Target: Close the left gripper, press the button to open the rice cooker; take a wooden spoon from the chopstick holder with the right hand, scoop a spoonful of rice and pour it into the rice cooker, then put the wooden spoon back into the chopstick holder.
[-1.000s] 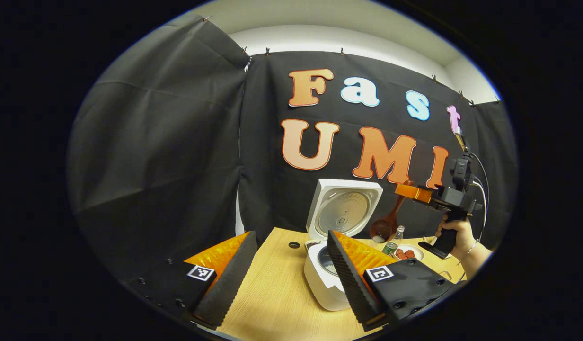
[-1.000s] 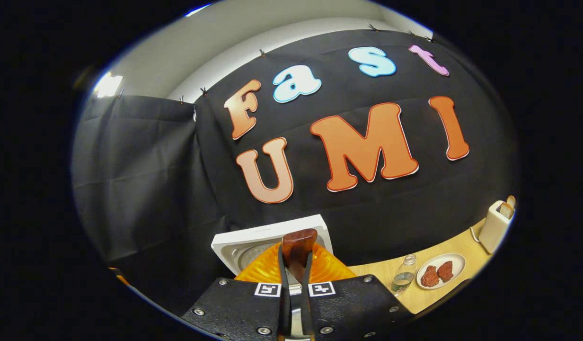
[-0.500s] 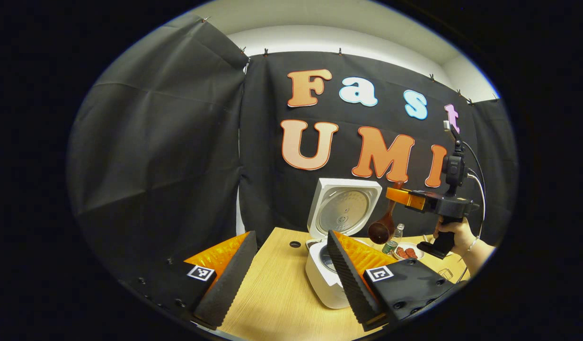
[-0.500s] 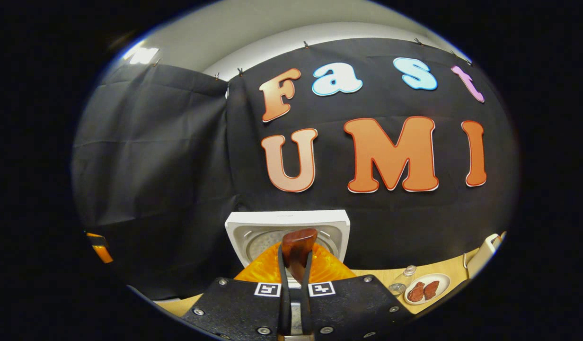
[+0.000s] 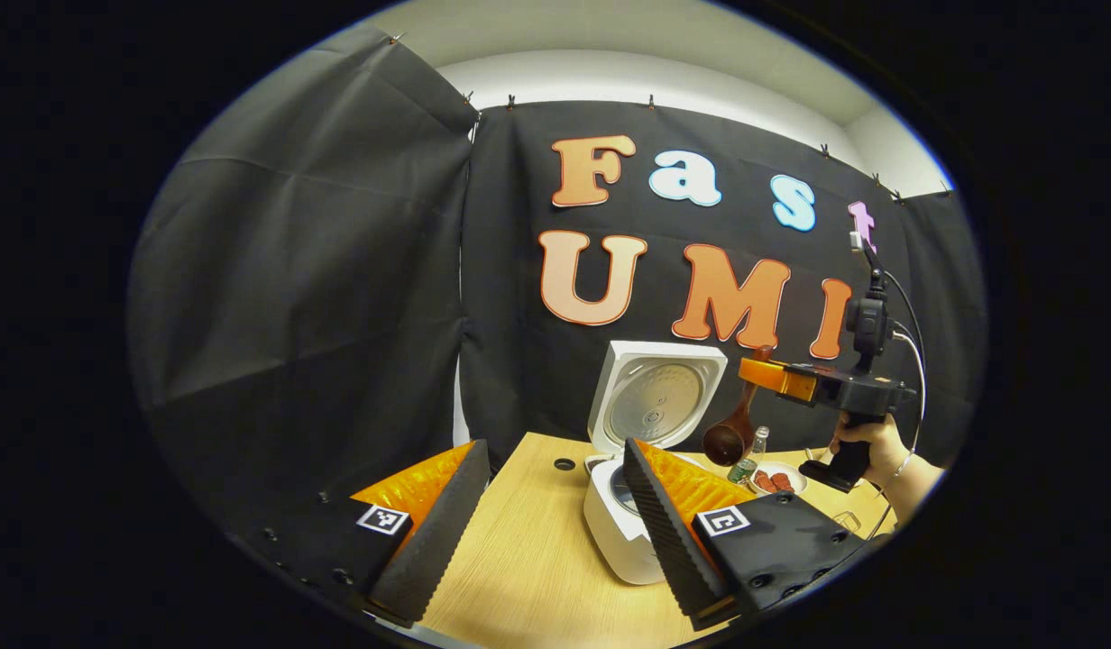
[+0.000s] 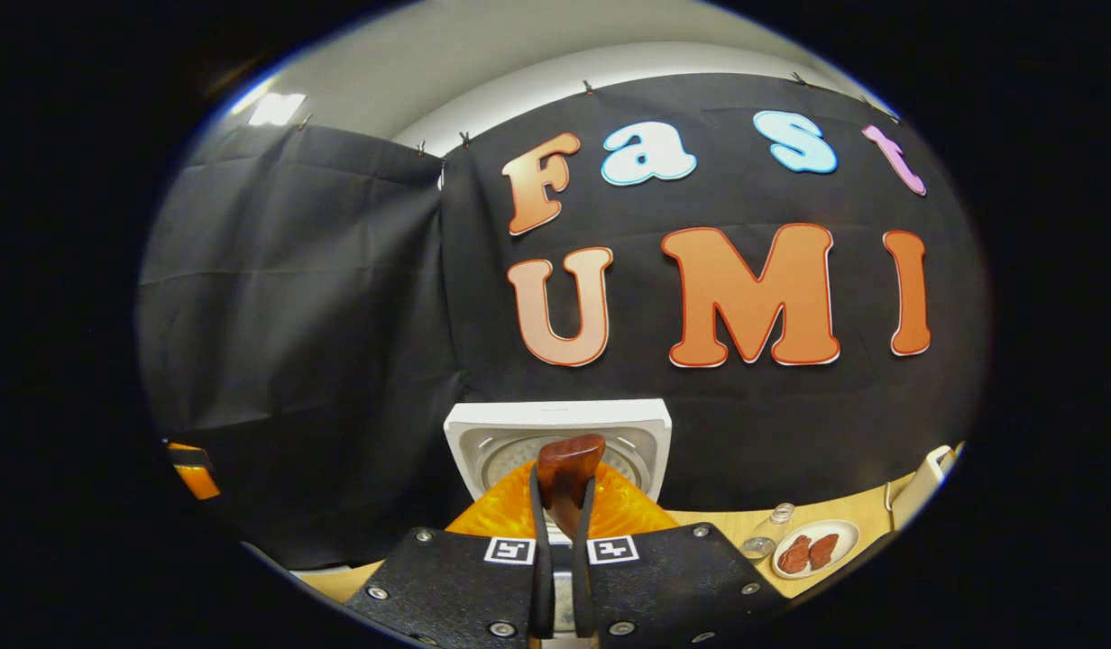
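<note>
Right gripper (image 6: 563,505) clamps the wooden spoon (image 5: 734,433) above the open rice cooker (image 5: 623,532) — left gripper (image 5: 555,514) spread wide.

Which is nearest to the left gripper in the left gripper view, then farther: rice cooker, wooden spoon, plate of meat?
1. rice cooker, just beyond the fingers, lid up.
2. wooden spoon, hanging right of the lid.
3. plate of meat, far right of the table.

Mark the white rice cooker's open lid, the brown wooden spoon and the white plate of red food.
White rice cooker lid (image 5: 656,403), left gripper view, inner face.
Brown wooden spoon (image 5: 725,442), left gripper view, bowl.
White plate of red food (image 6: 840,530), right gripper view, rim.
</note>
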